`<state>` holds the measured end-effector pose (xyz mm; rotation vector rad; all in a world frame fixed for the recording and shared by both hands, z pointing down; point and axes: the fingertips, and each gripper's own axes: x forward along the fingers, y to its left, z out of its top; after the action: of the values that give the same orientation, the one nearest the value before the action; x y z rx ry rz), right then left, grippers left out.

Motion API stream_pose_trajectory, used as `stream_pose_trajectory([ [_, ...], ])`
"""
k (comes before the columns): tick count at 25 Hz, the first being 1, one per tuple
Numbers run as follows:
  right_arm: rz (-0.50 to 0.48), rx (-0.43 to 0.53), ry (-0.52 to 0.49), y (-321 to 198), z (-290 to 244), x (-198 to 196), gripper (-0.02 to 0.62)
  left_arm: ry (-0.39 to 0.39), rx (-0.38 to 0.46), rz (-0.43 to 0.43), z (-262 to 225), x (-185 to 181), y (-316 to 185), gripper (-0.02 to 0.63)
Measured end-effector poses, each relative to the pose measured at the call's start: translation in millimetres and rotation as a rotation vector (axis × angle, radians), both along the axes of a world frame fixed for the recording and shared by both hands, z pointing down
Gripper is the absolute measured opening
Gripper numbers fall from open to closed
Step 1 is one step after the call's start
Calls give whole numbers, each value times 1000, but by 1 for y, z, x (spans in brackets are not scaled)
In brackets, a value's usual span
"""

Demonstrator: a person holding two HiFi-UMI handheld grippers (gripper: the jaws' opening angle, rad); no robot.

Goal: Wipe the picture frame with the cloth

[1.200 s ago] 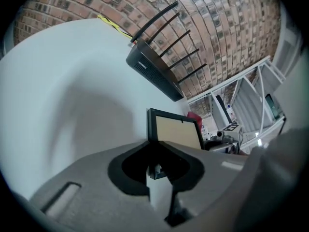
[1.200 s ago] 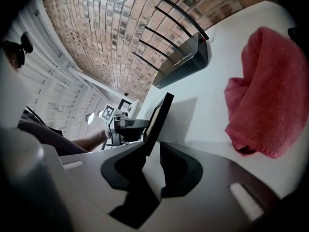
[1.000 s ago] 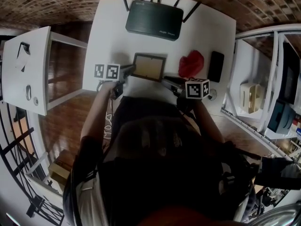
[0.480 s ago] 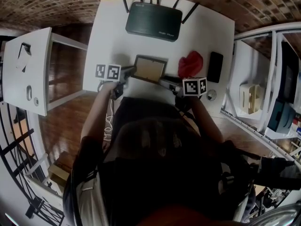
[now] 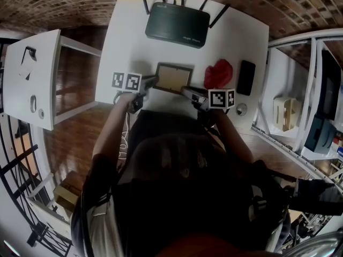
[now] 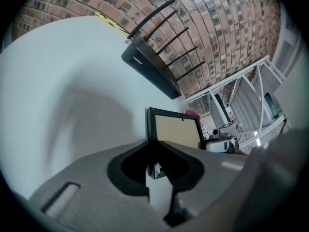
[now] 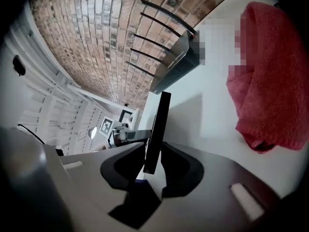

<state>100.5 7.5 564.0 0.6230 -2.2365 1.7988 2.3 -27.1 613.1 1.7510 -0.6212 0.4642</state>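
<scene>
the picture frame [image 5: 172,77] is sitting at the middle of the white table [image 5: 123,47] in the head view, below the black router [image 5: 177,24] with its antennas at the top. the red cloth [image 5: 218,74] is lying bunched just right of the frame, not touching either gripper, and a black phone [image 5: 246,77] is lying to the right of the cloth.

the left gripper [image 5: 153,81] is reaching in at the frame's lower left corner. in the left gripper view its jaws are standing nearly together, pinching that dark corner between them, with the tan panel of the frame rising beyond.

the right gripper [image 5: 185,90] is meeting the frame's lower right corner. its jaws have just been closing, and in the right gripper view the frame is showing edge-on as a thin dark bar between them, the pads pressing on either side of it. the cloth is filling the right of that view.
</scene>
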Motion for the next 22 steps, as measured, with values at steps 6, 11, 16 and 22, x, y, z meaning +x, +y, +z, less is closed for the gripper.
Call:
stream_pose_trajectory([
  [6,78,6,4,-8,-11,8,74,44,57,0,-8,7,-4,55],
  [11,147,29,30,-18,-31,18,71,60,71,-12,-15,3,-5,57],
  [16,144,94,139,-21,-45,36,71,134,126,11,-46,12,-3,123],
  [22,72,235,312,-22,-62,32,71,321,202,103,-119,72,-2,304],
])
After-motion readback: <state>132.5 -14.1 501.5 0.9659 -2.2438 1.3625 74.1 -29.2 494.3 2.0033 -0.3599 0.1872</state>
